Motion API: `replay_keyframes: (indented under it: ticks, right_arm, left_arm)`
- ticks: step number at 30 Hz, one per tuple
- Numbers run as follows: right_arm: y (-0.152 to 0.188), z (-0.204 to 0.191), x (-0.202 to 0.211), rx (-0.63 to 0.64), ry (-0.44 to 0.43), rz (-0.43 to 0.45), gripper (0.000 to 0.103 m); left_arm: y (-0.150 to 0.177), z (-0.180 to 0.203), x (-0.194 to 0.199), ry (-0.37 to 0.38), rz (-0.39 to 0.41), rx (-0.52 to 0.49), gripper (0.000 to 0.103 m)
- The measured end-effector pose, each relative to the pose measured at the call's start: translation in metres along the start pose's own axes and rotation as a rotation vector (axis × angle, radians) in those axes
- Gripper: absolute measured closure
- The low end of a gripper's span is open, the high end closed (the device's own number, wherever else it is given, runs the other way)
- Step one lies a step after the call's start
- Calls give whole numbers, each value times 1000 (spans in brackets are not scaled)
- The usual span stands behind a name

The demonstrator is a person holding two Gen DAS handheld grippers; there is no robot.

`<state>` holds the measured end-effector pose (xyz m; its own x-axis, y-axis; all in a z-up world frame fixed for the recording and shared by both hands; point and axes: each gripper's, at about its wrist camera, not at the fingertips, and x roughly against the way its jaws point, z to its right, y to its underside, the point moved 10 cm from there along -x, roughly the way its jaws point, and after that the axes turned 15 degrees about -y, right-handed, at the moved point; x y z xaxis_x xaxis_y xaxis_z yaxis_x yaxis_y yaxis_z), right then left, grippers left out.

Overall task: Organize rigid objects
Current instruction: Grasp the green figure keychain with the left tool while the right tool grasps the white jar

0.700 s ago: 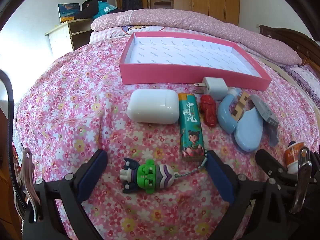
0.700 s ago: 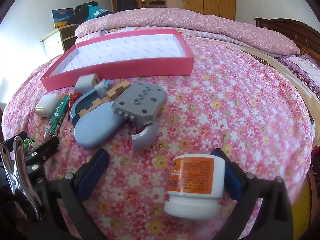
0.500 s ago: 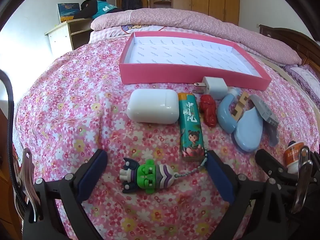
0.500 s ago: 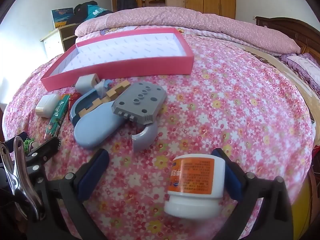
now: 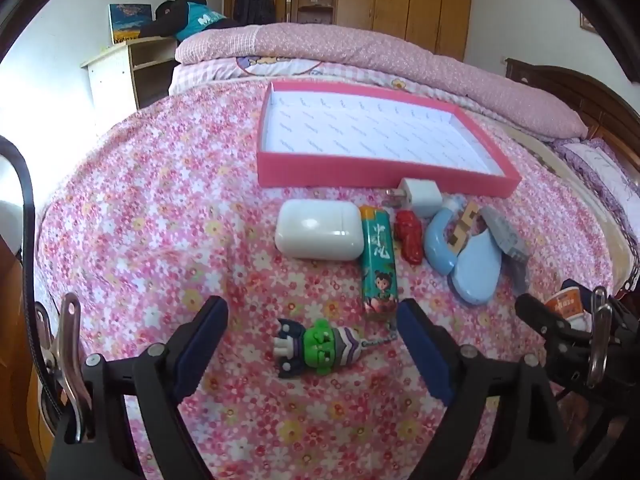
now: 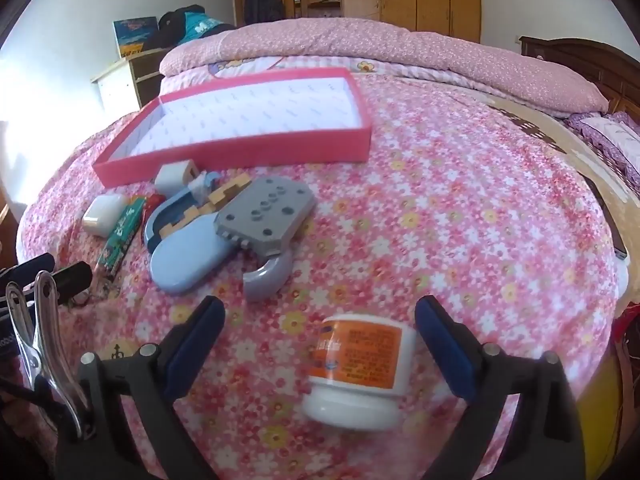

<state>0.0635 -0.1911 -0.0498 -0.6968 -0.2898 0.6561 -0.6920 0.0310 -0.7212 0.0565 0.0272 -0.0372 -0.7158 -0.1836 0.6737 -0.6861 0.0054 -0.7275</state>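
Pink tray [image 5: 372, 168] on floral bedspread [image 5: 160, 208], wooden wardrobe [image 5: 420, 4] behind.

Bedspread [image 5: 160, 208]: pink, small floral print. Tray [image 5: 384, 168]: pink walls, white printed lining. Earbud case [image 5: 318, 230]: white. Lighter [image 5: 378, 264]: green, cartoon figure. Jar [image 6: 356, 372]: white, orange label. Keychain figure [image 5: 320, 346]: green, purple.

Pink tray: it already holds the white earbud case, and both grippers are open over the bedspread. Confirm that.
Not quite. The pink tray holds nothing; the left wrist view shows the white earbud case lying on the bedspread in front of it. The left gripper and right gripper are indeed open.
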Motion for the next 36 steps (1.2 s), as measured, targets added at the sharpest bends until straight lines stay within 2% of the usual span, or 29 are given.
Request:
replay_keyframes:
  ticks: [3,6,10,15,25,29,33,36]
  right_arm:
    - [-5,0,6,2,-25,14,5]
    - [-7,-3,7,15,-44,7,11]
    - [-2,-7,11,26,-68,-6,14]
    - [1,-10,15,21,-95,-16,15]
    - [4,-7,23,53,-84,-38,15]
    - [13,1,22,42,-70,-57,16]
    - [24,6,16,7,-101,-97,29]
    - [27,7,14,19,-83,-96,37]
  left_arm:
    - [-7,-5,6,-11,16,11,13]
    - [-12,-9,3,-13,-2,19,14]
    - [-2,-12,4,-1,-43,9,15]
    - [10,-12,5,-3,-56,9,16]
    - [15,-5,1,14,-70,-9,16]
    - [19,-9,-7,-9,-90,-3,16]
    - [19,-12,-9,12,-100,22,16]
    - [18,-11,-9,2,-88,2,16]
